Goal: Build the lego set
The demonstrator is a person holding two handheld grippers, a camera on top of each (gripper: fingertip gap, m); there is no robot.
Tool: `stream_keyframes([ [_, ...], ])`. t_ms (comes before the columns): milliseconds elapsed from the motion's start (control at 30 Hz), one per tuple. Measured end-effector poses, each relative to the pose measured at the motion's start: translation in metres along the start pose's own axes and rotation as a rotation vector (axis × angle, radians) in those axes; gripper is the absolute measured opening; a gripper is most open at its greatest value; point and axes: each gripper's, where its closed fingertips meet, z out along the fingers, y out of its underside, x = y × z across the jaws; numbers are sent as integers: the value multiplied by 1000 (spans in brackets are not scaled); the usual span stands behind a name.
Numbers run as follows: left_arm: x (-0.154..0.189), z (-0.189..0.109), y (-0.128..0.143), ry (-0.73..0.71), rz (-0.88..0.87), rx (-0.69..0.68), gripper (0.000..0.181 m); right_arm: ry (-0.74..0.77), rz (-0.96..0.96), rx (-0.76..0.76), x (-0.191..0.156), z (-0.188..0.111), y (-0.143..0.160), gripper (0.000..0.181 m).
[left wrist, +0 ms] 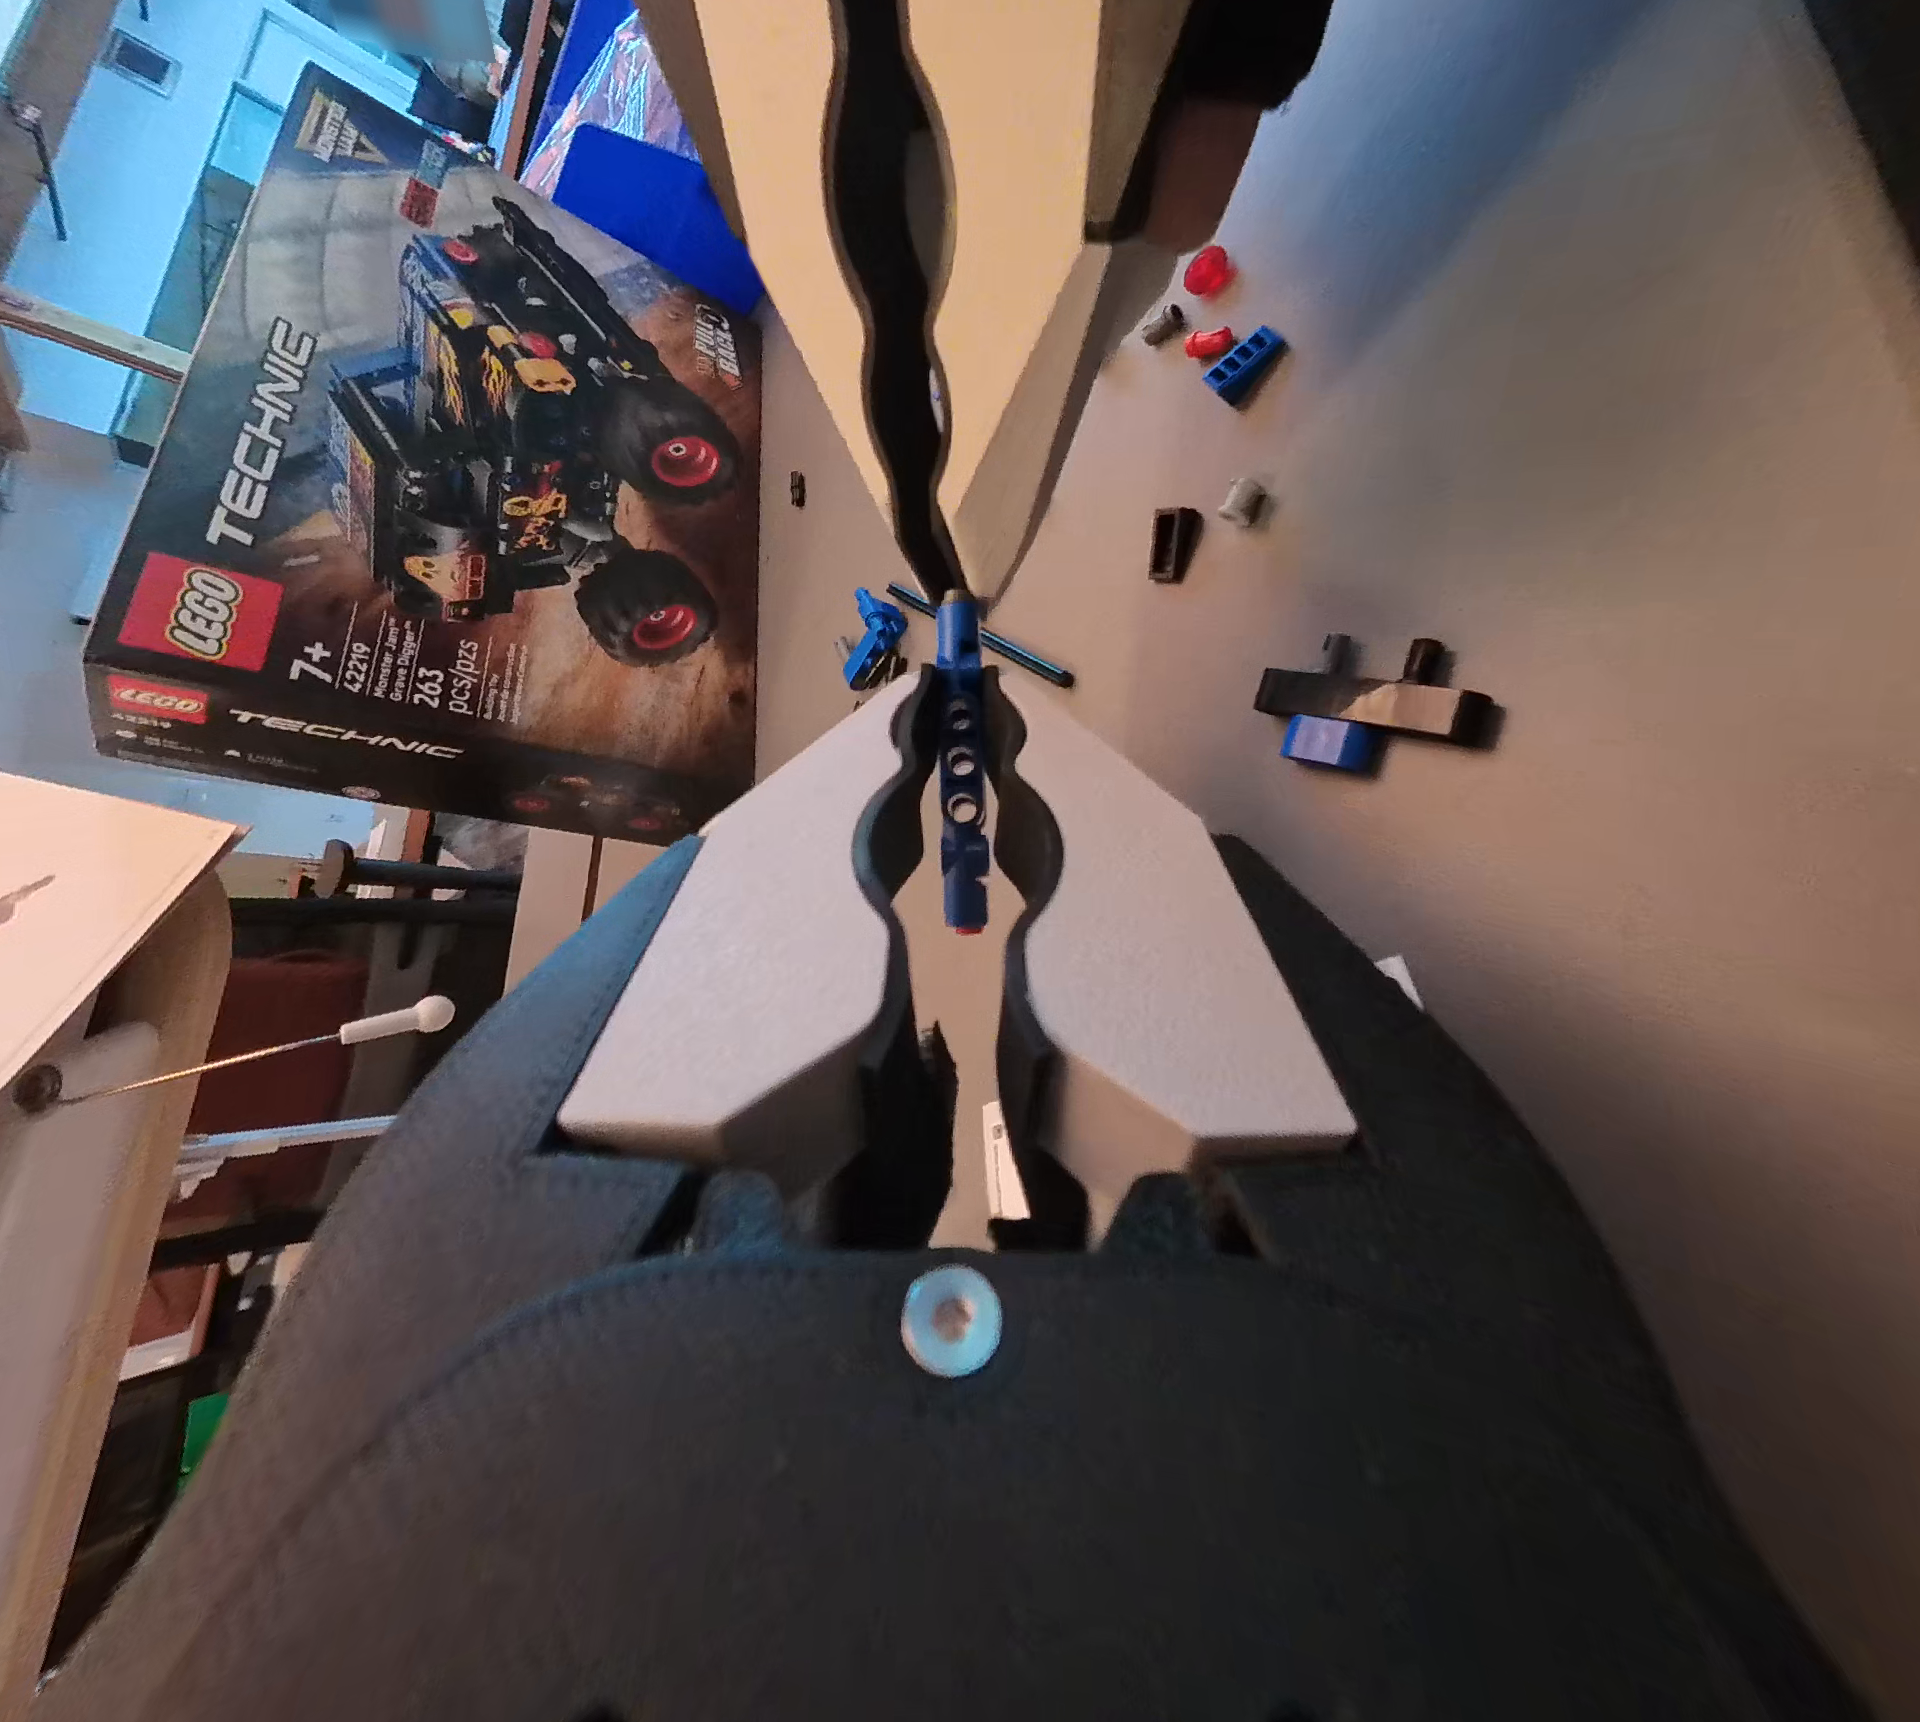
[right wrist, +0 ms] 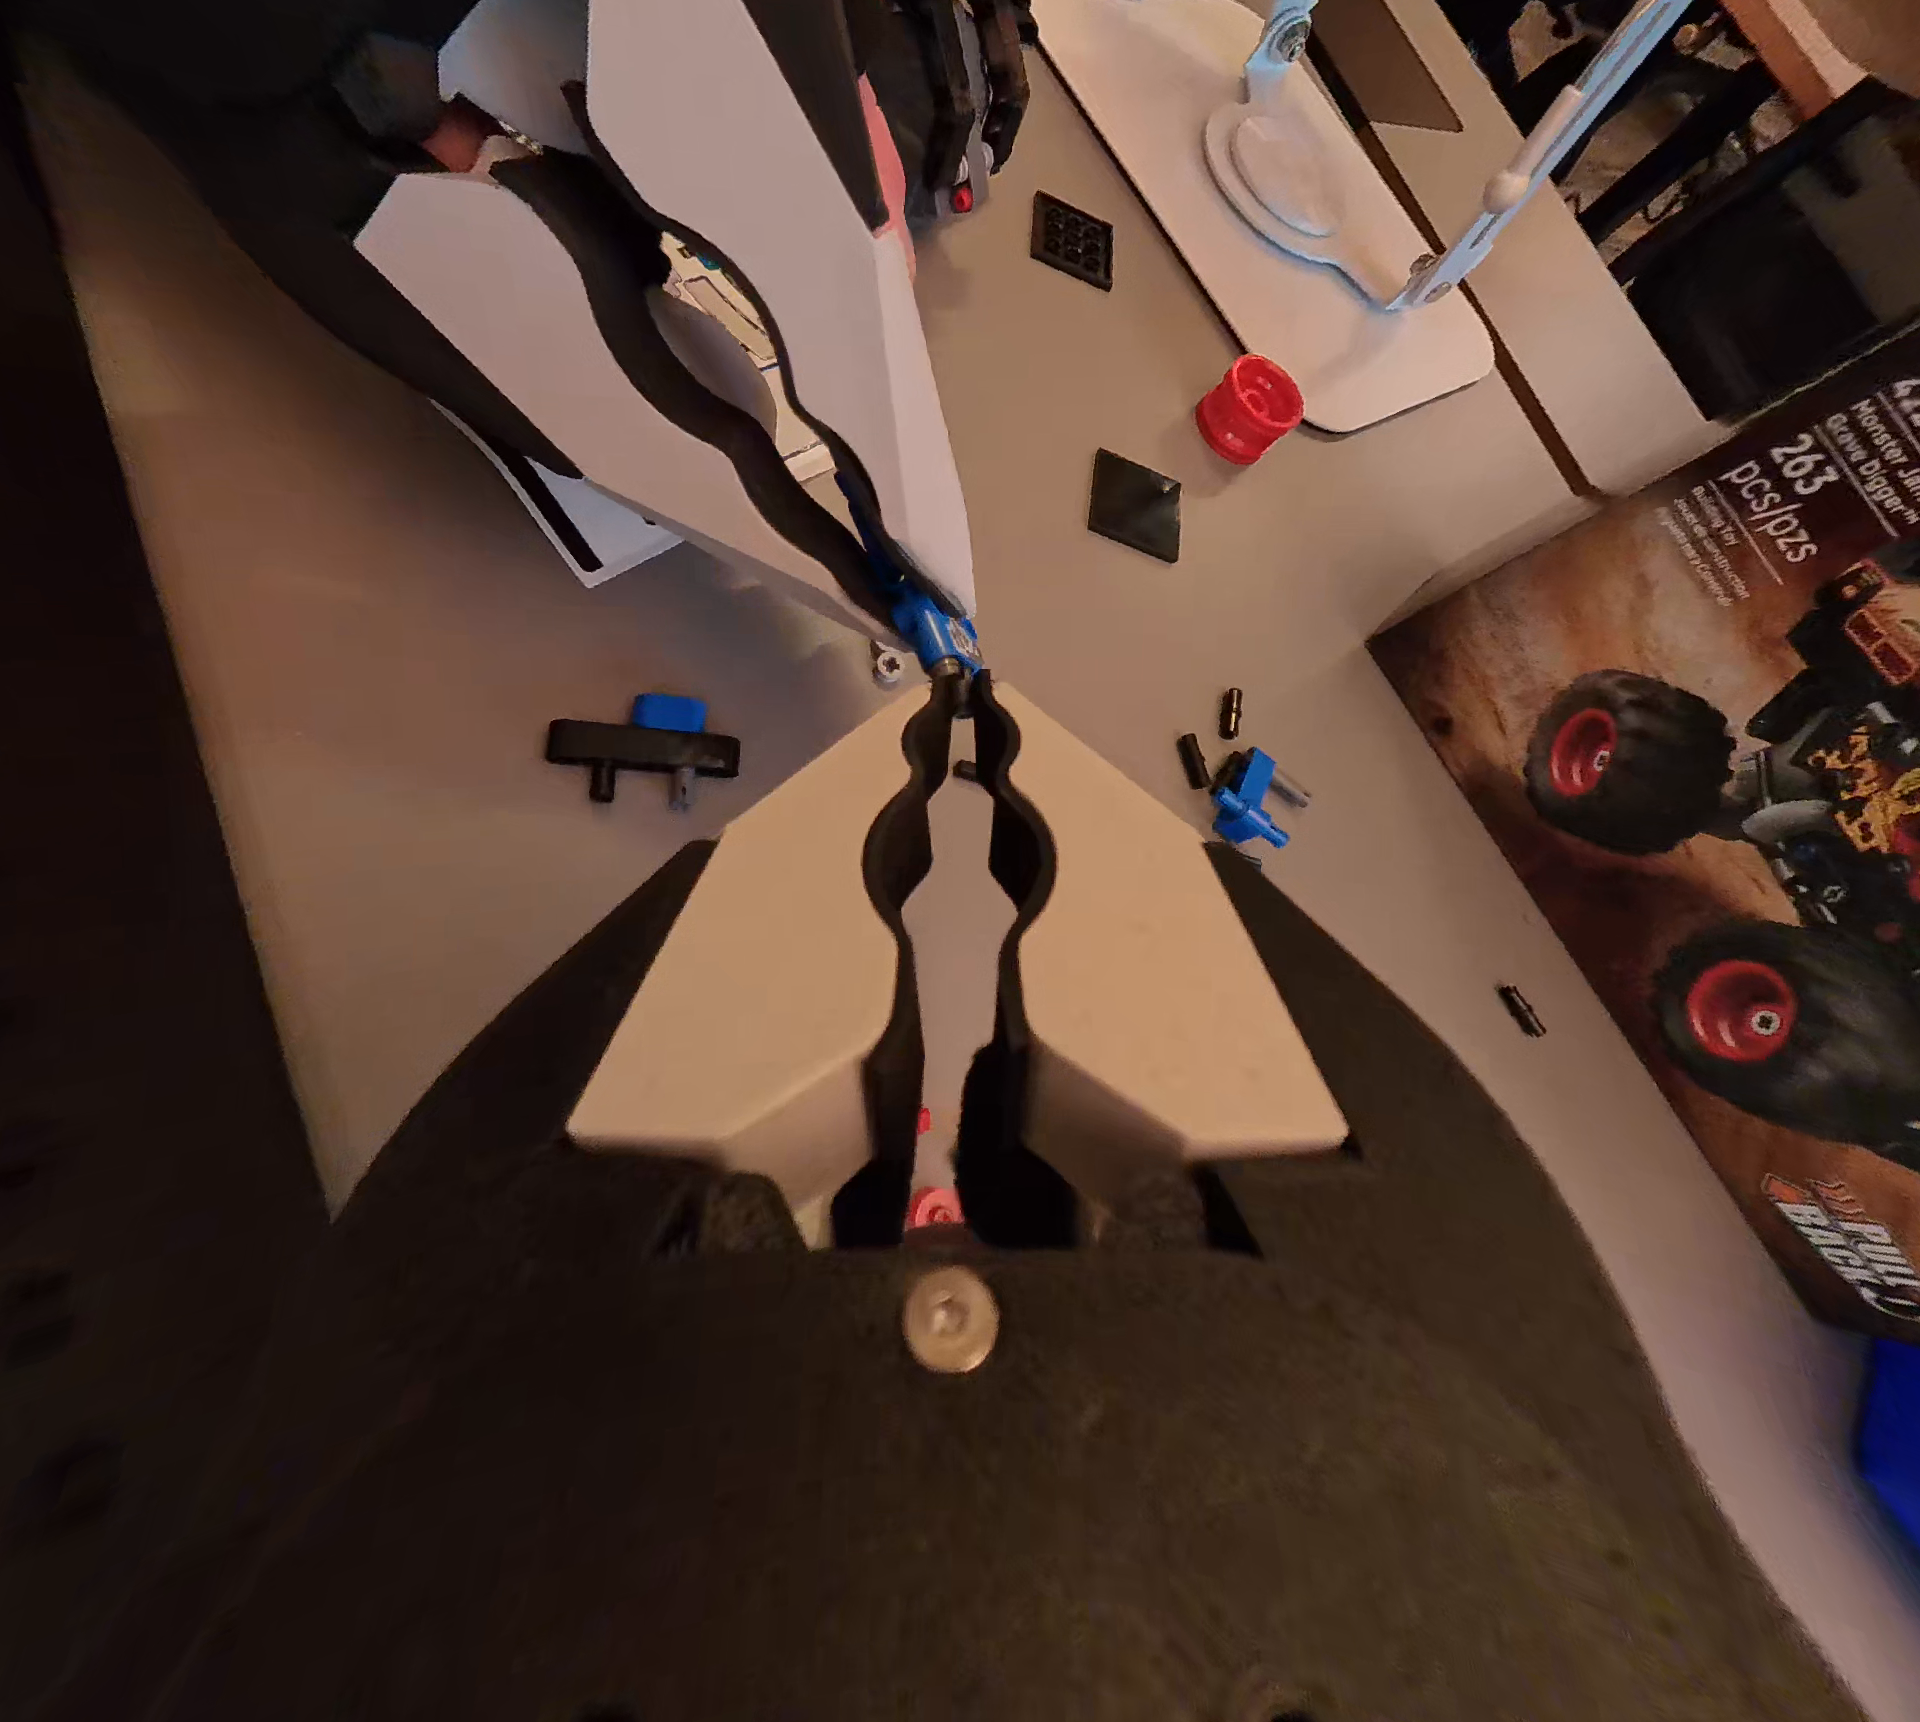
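Note:
My left gripper is shut on a blue holed beam that sticks out past its fingertips, above the grey table. My right gripper meets it tip to tip and is shut on a small grey pin at the beam's end. In the left wrist view the right gripper comes in from the top. In the right wrist view the left gripper comes in from the upper left. How deep the pin sits in the beam is hidden.
On the table lie a black beam with a blue part, a blue connector, a black axle, small red and blue parts, a red hub and black tiles. The set's box and a white lamp base stand near. Left and right tips are no more than a few centimetres apart. The blue connector lies around 12 cm away from my right fingertips.

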Motion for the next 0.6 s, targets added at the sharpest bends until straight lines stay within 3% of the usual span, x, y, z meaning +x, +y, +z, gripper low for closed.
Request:
stream_keyframes([
  [600, -1, -14, -14, 11, -12, 108, 4, -108, -94, 116, -7, -13, -11, 1],
])
